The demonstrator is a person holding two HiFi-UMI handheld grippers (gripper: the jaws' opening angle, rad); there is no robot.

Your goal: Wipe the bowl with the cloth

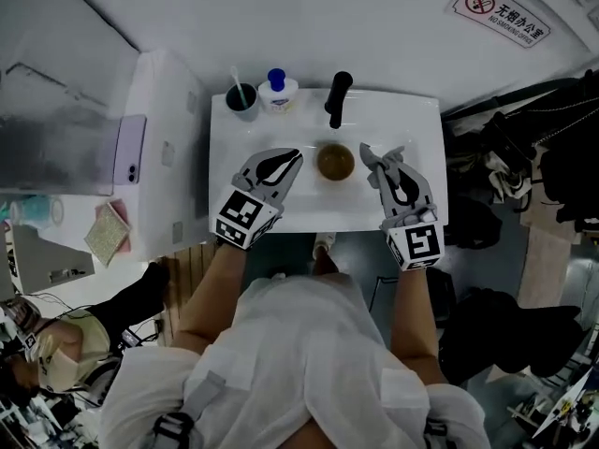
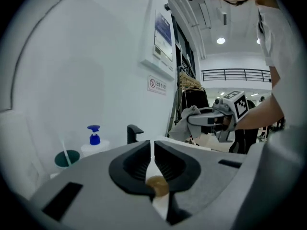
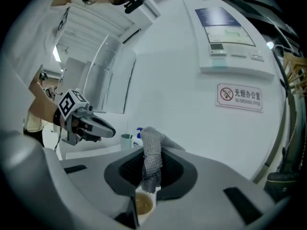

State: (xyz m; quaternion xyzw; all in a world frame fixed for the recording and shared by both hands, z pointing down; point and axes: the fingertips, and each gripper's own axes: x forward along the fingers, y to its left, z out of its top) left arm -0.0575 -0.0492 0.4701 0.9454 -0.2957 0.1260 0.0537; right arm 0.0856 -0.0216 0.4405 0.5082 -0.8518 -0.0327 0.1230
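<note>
One bowl [image 1: 335, 162] between clenched, empty left gripper [image 1: 295, 155] and right gripper [image 1: 368, 155] grasping cloth [image 3: 152, 159].

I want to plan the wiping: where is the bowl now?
In the head view, the bowl stands on the white counter, between the left gripper and the right gripper, in front of the black tap.

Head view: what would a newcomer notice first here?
A brown bowl sits mid-way on the white counter, flanked by two grippers. The left gripper is shut and empty at its left; the right gripper, at its right, is clamped on a grey cloth. Along the far edge stand a black faucet, a blue-capped bottle and a cup.
</note>
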